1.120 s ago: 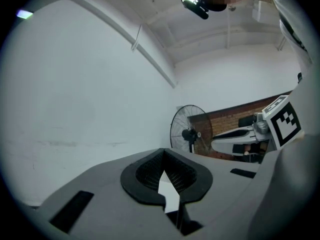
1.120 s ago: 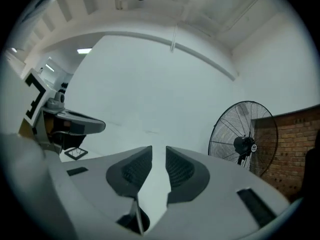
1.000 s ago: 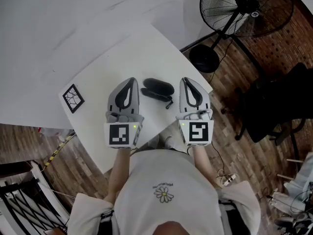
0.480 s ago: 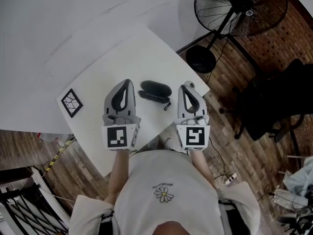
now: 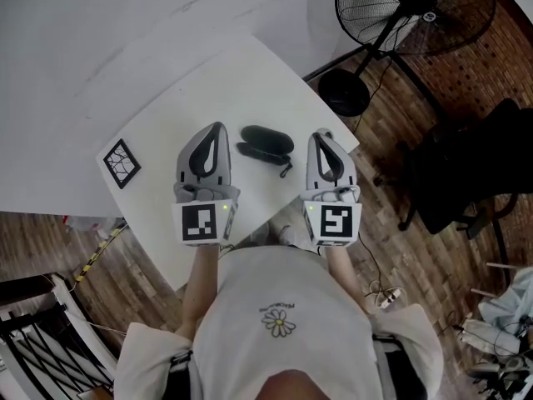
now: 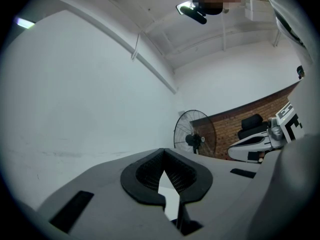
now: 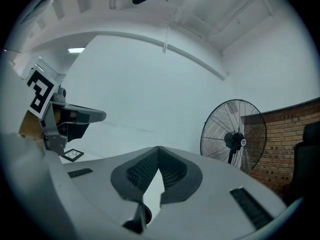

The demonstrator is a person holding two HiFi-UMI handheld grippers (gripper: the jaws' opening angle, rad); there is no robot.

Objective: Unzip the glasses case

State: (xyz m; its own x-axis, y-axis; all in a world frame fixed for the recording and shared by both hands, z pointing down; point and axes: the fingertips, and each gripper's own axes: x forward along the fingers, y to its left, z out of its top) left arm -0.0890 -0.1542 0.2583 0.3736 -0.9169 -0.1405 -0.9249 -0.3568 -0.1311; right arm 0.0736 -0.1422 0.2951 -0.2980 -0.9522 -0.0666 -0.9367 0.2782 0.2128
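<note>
A black glasses case (image 5: 266,143) lies on the white table (image 5: 166,115), its lid hinged open and a zip pull trailing at its right end. My left gripper (image 5: 217,127) sits just left of the case, shut and empty. My right gripper (image 5: 322,134) is just right of the case, near the table's corner, also shut with nothing in it. In the left gripper view the left gripper (image 6: 163,151) shows its tips meeting, and the right gripper (image 6: 260,144) appears at the right edge. The right gripper view shows the right gripper (image 7: 158,149) with tips together. Neither gripper view shows the case.
A square marker card (image 5: 122,163) lies on the table's left part. A black standing fan (image 5: 400,15) stands on the wooden floor beyond the table's right corner. A dark chair (image 5: 466,173) is at the right. The table's near edge runs just under both grippers.
Both grippers stay beside the case. The picture as a whole has shifted a little.
</note>
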